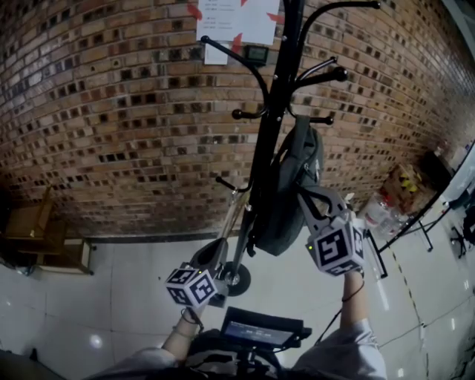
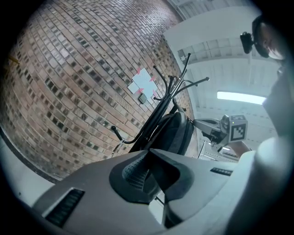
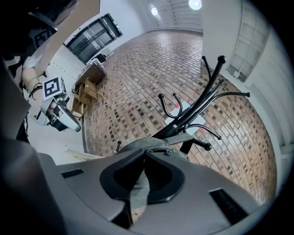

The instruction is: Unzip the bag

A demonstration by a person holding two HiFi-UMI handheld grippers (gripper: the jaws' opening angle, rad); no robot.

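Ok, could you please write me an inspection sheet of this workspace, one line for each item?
Surface: pale tiled floor.
Job's things: grey backpack hangs on a black coat rack; zip pulls sit at its top.
Clutter: scooter leaning at the wall; wooden furniture at the left; clear plastic bottles at the right.
Grippers: left gripper shut, nothing between its jaws, apart from the backpack; right gripper shut on a grey strap of the backpack.
Cables: one thin dark cord by the right forearm.
Surroundings: brick wall with paper notices.
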